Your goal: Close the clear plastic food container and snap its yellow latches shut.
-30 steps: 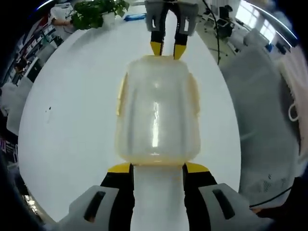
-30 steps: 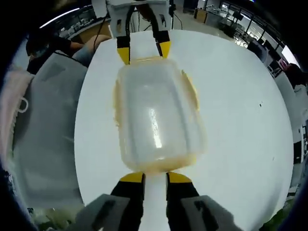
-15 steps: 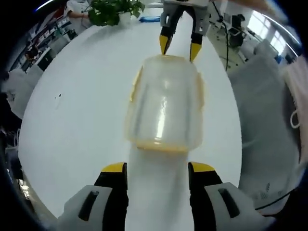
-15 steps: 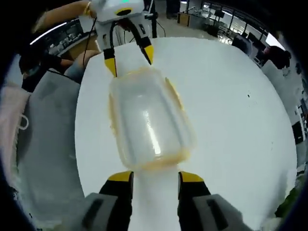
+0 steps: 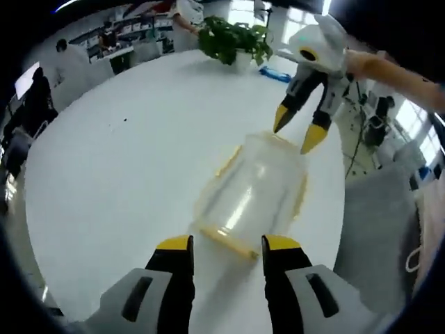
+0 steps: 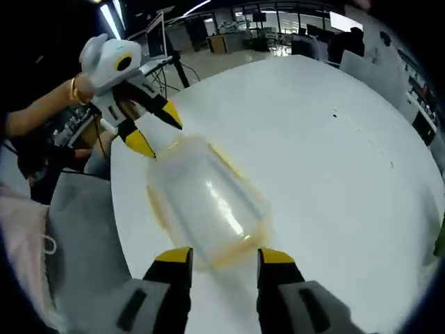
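Note:
The clear plastic food container (image 5: 254, 195) lies on the white round table (image 5: 125, 160) with its lid on. Yellow latches (image 5: 228, 161) run along its sides; whether they are snapped down I cannot tell. My left gripper (image 5: 228, 245) stands open just short of the container's near end, holding nothing. My right gripper (image 5: 297, 131) hovers open above the far end, held by a person's hand. From the other side, the container (image 6: 205, 205) lies just beyond the open right gripper (image 6: 225, 256), and the left gripper (image 6: 156, 130) hangs open over its far end.
A potted plant (image 5: 233, 42) and a blue object (image 5: 273, 73) stand at the table's far edge. A grey covered chair (image 5: 375, 223) sits beside the table, also visible as the grey cover (image 6: 76, 243). People and desks fill the background.
Both grippers have drawn back and lifted off the container's ends. The right gripper's jaws have spread wider. The container stays on the table.

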The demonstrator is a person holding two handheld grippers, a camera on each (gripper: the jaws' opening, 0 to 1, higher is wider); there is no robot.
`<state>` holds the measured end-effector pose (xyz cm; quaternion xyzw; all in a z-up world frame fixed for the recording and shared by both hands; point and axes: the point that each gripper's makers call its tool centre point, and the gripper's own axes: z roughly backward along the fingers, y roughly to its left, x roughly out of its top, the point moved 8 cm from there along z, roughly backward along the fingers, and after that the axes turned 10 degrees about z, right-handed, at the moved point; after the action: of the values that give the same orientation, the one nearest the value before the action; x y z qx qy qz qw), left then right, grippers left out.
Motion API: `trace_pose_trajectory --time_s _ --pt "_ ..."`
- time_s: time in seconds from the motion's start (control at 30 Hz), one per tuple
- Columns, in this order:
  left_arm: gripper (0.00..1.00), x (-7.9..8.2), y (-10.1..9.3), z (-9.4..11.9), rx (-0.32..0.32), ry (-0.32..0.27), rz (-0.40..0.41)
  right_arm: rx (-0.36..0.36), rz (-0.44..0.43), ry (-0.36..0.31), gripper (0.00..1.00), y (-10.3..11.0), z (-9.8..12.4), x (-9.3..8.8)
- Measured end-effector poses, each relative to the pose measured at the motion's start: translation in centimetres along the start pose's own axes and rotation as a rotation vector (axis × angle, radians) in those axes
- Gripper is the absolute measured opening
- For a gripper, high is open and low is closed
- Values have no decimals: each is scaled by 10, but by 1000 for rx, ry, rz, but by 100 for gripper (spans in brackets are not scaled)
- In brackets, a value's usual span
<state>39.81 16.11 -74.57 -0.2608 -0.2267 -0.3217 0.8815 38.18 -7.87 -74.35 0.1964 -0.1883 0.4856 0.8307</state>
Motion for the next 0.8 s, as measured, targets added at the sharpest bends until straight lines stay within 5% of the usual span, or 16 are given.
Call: trace_pose_trajectory --time_s 0.1,0.43,0.57,0.8 --pt "38 -5 -2 -4 -48 -7 12 -2 -48 -14 35 -1 -4 -1" --pt "29 -7 3 -10 -5 -40 203 3 -112 -11 35 0 -9 -2" --pt "28 -7 1 -11 -17 -24 216 7 -198 -13 35 1 -13 -1" --pt "27 -4 1 -11 -17 22 208 2 -200 -14 34 2 -15 0"
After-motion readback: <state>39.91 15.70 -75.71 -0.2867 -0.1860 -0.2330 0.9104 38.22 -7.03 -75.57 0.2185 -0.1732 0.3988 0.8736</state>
